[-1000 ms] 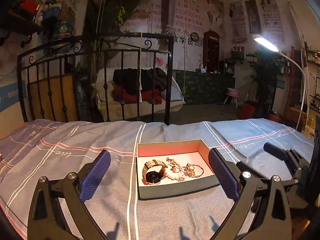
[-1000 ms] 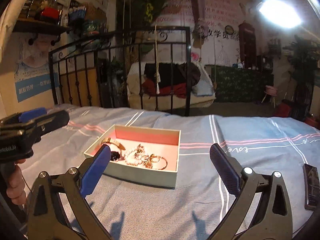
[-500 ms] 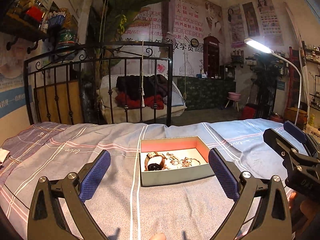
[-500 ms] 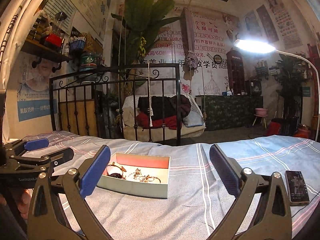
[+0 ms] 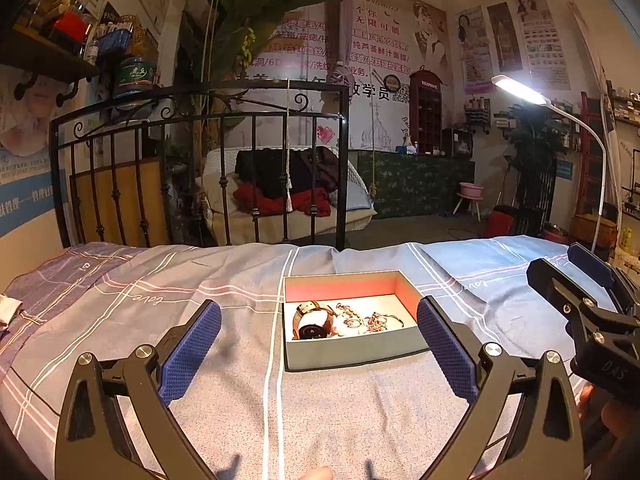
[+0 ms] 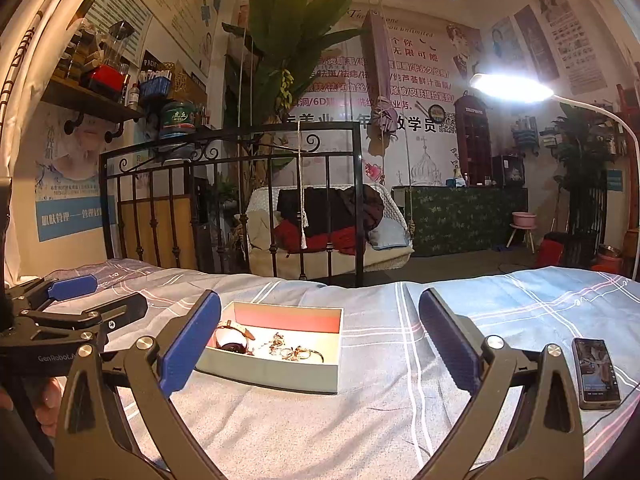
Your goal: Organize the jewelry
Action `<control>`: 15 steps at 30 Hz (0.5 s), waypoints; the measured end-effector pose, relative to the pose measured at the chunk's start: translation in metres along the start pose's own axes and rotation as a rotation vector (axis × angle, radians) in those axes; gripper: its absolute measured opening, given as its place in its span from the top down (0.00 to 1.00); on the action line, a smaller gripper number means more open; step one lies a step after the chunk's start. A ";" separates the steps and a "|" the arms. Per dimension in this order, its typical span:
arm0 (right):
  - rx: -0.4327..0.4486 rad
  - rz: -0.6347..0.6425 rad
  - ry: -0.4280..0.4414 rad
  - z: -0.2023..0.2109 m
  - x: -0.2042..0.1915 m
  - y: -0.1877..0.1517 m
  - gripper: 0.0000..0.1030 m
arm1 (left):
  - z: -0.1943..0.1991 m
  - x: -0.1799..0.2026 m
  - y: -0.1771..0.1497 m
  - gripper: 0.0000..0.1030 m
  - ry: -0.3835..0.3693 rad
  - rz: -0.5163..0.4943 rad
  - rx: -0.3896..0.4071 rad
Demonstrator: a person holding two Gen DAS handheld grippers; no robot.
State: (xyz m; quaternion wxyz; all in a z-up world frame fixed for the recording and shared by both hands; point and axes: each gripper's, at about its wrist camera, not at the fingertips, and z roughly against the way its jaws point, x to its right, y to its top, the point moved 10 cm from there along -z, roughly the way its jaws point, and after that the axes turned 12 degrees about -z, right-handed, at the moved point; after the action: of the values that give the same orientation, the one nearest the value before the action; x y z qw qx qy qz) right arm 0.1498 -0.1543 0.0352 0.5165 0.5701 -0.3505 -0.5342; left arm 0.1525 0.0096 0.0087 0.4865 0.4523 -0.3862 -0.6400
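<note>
A shallow grey box (image 5: 352,354) with a red inside wall sits on the striped bedsheet; it also shows in the right wrist view (image 6: 268,372). In it lie a brown-strapped watch (image 5: 312,322) and a tangle of rings and chains (image 5: 370,320), also seen in the right wrist view as the watch (image 6: 232,336) and the jewelry (image 6: 294,351). My left gripper (image 5: 319,344) is open and empty, held back from the box's near side. My right gripper (image 6: 320,342) is open and empty, a little to the box's right.
A black phone (image 6: 595,374) lies on the sheet at the right. A black iron bed frame (image 5: 200,168) stands behind the bed. A white lamp (image 5: 520,90) arches over the right side. A white cloth scrap (image 5: 8,308) lies at the far left.
Both grippers have pulled back and tilted up, so the box sits lower and smaller in view. Both stay open and empty. The phone has come into fuller view at the right.
</note>
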 end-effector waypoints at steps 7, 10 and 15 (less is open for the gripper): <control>-0.001 0.002 -0.002 -0.002 -0.001 0.001 0.05 | -0.001 -0.002 -0.002 0.06 0.003 0.006 -0.008; -0.003 0.000 -0.002 -0.003 -0.001 0.001 0.05 | -0.002 -0.003 -0.003 0.06 0.003 0.008 -0.011; -0.005 0.004 -0.004 -0.003 0.000 0.001 0.05 | -0.002 -0.004 -0.002 0.06 0.002 0.009 -0.011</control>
State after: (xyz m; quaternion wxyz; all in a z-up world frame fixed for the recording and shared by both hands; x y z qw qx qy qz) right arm 0.1534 -0.1538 0.0362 0.5183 0.5670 -0.3511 -0.5354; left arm 0.1546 0.0135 0.0065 0.4922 0.4486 -0.3843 -0.6394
